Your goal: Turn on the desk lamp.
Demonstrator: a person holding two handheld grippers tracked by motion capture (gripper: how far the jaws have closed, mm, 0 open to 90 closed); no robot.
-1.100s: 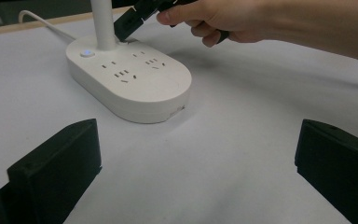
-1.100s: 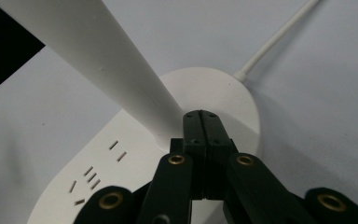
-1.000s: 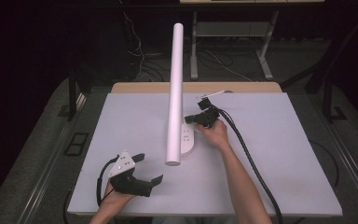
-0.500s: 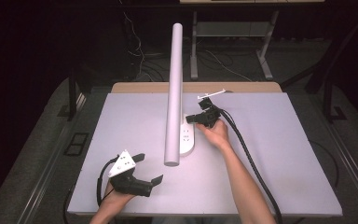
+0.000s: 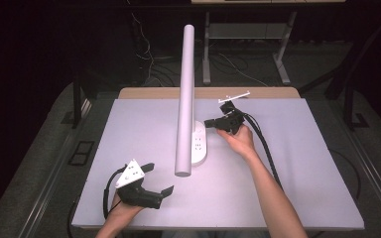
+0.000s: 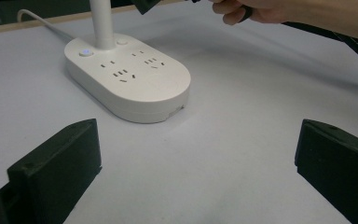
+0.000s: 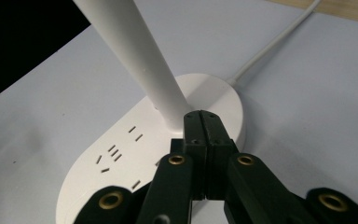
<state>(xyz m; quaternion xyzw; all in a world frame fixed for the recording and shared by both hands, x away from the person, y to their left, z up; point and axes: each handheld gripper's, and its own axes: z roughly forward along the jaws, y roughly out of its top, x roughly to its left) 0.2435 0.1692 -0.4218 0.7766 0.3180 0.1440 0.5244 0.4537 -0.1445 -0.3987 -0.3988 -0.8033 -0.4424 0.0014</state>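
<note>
A white desk lamp stands mid-table: an oval base (image 5: pixel 199 147) with sockets and a long white tube (image 5: pixel 185 99) rising from it. My right gripper (image 5: pixel 209 122) is shut with nothing between its jaws. Its tip (image 7: pixel 201 116) hovers over the base (image 7: pixel 116 158) right beside the foot of the stem (image 7: pixel 135 51); whether it touches is unclear. My left gripper (image 5: pixel 158 179) rests at the front left, open and empty, well short of the lamp. Its jaws (image 6: pixel 198 172) point at the base (image 6: pixel 130 79), where a small button glows blue (image 6: pixel 86 52).
The lamp's white cord (image 7: pixel 275 46) runs off toward the table's far edge. The right gripper's black cable (image 5: pixel 265 148) trails along the forearm. The person's right hand (image 6: pixel 242 9) is above the base. Bare white tabletop (image 5: pixel 307 163) lies to the right.
</note>
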